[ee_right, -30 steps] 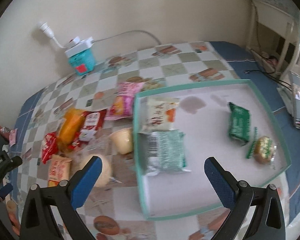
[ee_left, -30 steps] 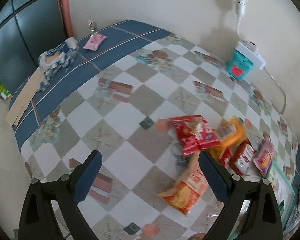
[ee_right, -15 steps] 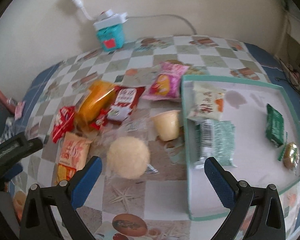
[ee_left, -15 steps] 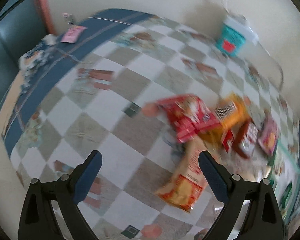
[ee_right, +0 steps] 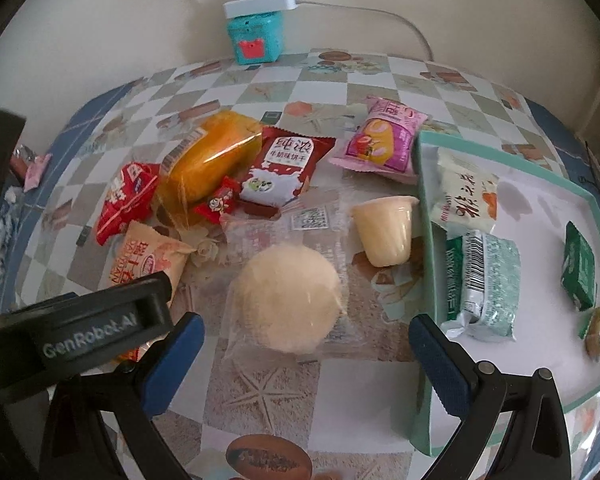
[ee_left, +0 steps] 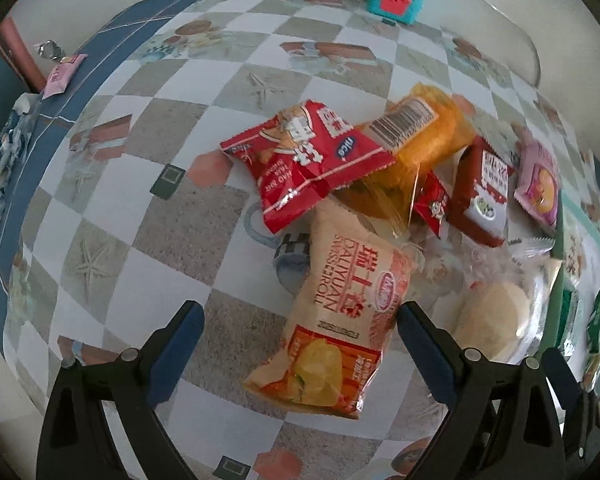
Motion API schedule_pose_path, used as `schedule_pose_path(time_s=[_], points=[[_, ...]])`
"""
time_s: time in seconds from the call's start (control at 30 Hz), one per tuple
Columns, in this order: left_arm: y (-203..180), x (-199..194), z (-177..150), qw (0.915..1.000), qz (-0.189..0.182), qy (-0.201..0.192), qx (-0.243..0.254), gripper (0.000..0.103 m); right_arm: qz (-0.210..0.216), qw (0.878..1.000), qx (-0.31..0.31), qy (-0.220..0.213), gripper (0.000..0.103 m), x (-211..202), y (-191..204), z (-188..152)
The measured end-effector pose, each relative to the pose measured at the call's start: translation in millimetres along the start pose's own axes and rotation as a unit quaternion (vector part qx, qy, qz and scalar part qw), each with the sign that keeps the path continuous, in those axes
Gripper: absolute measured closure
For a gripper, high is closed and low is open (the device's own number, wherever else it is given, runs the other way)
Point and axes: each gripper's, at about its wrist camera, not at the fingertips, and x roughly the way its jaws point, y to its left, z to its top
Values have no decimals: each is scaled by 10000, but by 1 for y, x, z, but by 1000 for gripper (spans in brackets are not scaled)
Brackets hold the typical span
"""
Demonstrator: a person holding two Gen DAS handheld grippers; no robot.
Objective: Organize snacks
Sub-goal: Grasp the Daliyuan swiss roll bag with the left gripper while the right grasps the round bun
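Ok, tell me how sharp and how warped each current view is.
Left wrist view: strong fisheye bulge bends the checked tablecloth; the swiss roll packet reads clearly, edges go soft. Right wrist view: same curving, sharp on the round bun, dark corners.

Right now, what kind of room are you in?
Probably a home, at a kitchen or dining table: a checkered tablecloth with starfish prints, a white power strip by the wall, and loose snacks like the swiss roll pack beside a green tray.

A checkered tablecloth point(ee_right: 332, 92) carries loose snack packets point(ee_left: 328, 332), a teal tray point(ee_right: 426, 280) and a teal box point(ee_right: 254, 38).
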Motion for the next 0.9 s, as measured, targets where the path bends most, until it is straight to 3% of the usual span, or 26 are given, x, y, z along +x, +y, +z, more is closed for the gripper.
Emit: schedule_pose_path(time_s=[0.5,0.9], points=[[13,9,3,9997,189,6,-144,6,-129,9997,-186,-59,16,13,10,1],[8,19,5,9996,270,55,-84,7,-174,9998,-91,24,17,20,5,2]])
